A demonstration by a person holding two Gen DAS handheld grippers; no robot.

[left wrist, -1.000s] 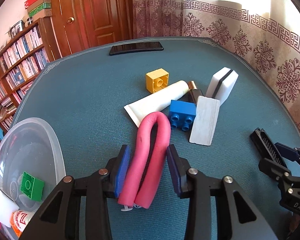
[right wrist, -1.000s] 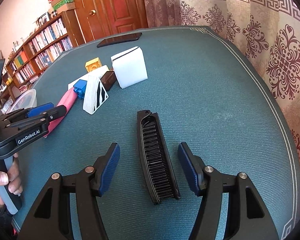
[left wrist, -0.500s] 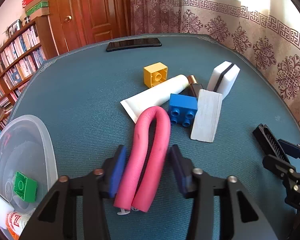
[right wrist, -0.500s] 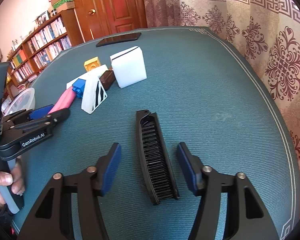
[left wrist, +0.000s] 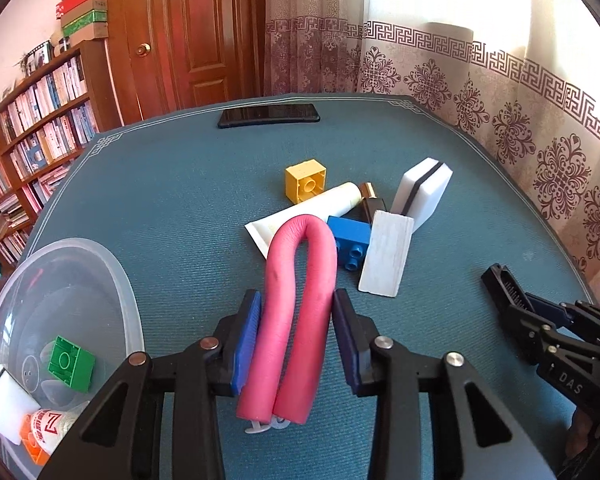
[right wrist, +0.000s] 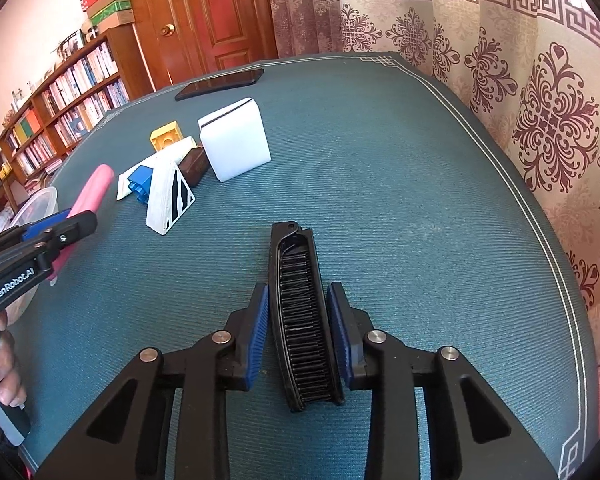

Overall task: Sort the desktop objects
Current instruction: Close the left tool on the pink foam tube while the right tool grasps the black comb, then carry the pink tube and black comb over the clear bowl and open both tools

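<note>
A pink foam tube (left wrist: 300, 240), bent into a U, lies on the teal table (left wrist: 172, 200). My left gripper (left wrist: 296, 296) is shut on its two legs, pads pressing both sides. A black comb (right wrist: 296, 248) lies lengthwise on the cloth, and my right gripper (right wrist: 297, 289) is shut on it. In the left wrist view the comb (left wrist: 500, 284) and right gripper (left wrist: 540, 312) sit at the right edge. The right wrist view shows the left gripper (right wrist: 60, 228) and pink tube (right wrist: 96, 184) at the left, with a hand below.
Behind the pink tube lie a white tube (left wrist: 320, 208), blue brick (left wrist: 350, 240), yellow brick (left wrist: 305, 180), white wedge block (left wrist: 386, 256) and white sponge (left wrist: 422, 192). A clear bowl (left wrist: 116, 272) at left holds a green brick (left wrist: 70, 362). A phone (left wrist: 268, 115) lies far back.
Both grippers went from wide open to shut: the left fingers closed onto the pink tube, the right fingers closed onto the black comb. Neither object has visibly left the table.
</note>
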